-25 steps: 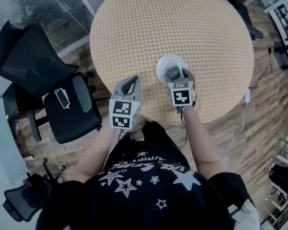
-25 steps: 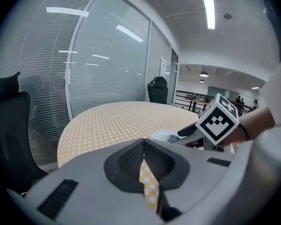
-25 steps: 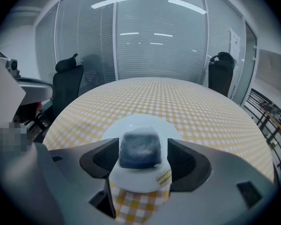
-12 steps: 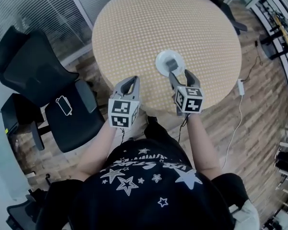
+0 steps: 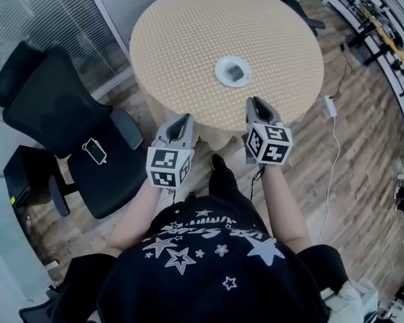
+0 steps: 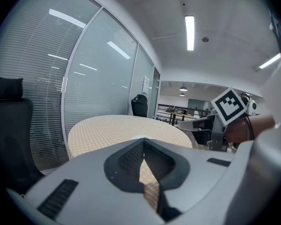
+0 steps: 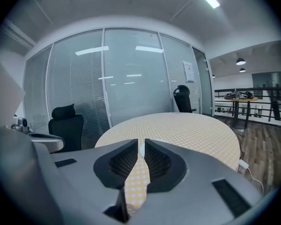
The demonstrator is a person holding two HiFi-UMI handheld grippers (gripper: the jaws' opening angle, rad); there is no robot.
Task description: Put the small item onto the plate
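The small grey item (image 5: 236,73) lies on the white plate (image 5: 222,67), which sits on the round table with a yellow checked cloth (image 5: 188,32). Both grippers hang off the table's near edge, well short of the plate. My left gripper (image 5: 183,118) is shut and empty; in its own view the left gripper (image 6: 143,144) has its jaw tips touching, with the table (image 6: 107,128) beyond. My right gripper (image 5: 254,101) has just been closing its jaws with nothing between them. In the right gripper view the right gripper (image 7: 141,144) has its tips together.
Two black office chairs (image 5: 54,106) stand left of the table, one with a phone-like object (image 5: 94,151) on its seat. A white adapter and cable (image 5: 328,105) lie on the wooden floor at the right. Glass walls with blinds stand behind the table.
Both grippers have drawn back from the table toward the person. The right gripper has left the plate and closed its jaws; the grey item stays on the plate.
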